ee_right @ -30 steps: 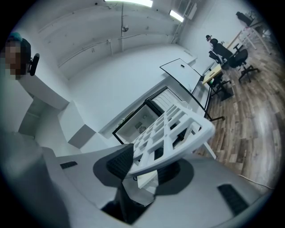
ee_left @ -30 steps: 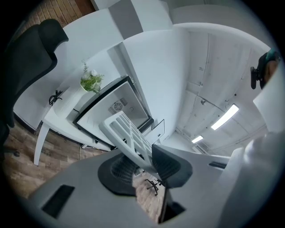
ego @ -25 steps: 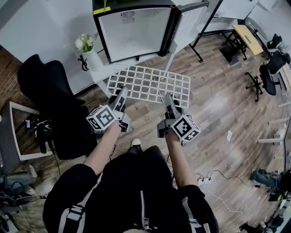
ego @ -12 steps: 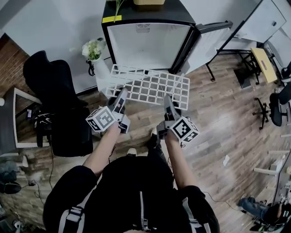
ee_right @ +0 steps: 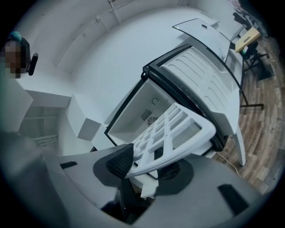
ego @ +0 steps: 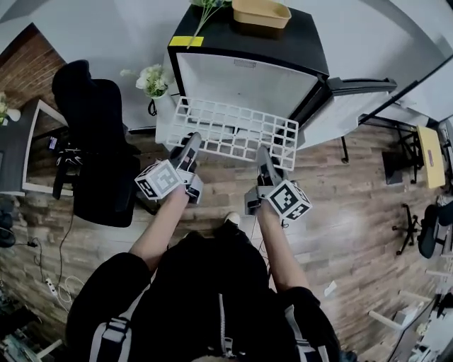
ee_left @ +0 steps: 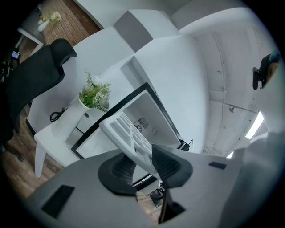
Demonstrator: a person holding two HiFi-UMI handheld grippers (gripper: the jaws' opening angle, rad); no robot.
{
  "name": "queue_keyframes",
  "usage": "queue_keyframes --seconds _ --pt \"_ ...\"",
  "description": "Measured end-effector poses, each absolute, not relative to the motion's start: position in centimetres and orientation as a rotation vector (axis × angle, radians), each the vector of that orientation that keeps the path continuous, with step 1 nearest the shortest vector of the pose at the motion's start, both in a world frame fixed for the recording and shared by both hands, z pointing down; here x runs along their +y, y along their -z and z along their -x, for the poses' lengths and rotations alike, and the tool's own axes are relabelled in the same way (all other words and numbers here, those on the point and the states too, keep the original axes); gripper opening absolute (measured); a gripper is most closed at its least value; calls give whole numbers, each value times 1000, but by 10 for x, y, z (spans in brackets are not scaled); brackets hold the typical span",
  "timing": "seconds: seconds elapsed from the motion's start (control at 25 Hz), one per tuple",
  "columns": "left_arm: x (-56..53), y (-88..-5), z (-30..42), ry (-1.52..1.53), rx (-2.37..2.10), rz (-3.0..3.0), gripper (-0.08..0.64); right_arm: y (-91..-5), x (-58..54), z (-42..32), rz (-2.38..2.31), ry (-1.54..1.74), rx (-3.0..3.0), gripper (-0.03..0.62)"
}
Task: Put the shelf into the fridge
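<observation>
The left claw and right claw each clamp the near edge of the white plastic grid shelf, which extends ahead of both. The black fridge, door open, stands beyond. Recommended: keep the shelf level and advance both claws evenly. The two gripper views confirm pad contact; only the head view shows the shelf's width against the opening.

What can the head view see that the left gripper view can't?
Only the head view shows the person's arms, the right gripper and the tan tray on top of the fridge. Only the left gripper view shows the left gripper up close, its pads pressing on the edge of the shelf. Both show the shelf, the open fridge, the flowers in a white vase, and the black chair.
</observation>
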State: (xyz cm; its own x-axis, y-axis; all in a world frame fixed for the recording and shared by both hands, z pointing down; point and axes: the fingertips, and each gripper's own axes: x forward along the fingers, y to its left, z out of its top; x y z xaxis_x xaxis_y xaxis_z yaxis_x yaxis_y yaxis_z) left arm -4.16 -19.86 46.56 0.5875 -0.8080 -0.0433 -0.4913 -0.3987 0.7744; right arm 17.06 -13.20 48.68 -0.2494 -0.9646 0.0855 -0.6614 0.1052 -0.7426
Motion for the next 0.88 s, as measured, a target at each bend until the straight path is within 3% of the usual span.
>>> queue_keyframes --seconds 0.88 --pt "-245 -453 17 605 -1110 -2006 120 -473 -199 -198 1493 994 2058 153"
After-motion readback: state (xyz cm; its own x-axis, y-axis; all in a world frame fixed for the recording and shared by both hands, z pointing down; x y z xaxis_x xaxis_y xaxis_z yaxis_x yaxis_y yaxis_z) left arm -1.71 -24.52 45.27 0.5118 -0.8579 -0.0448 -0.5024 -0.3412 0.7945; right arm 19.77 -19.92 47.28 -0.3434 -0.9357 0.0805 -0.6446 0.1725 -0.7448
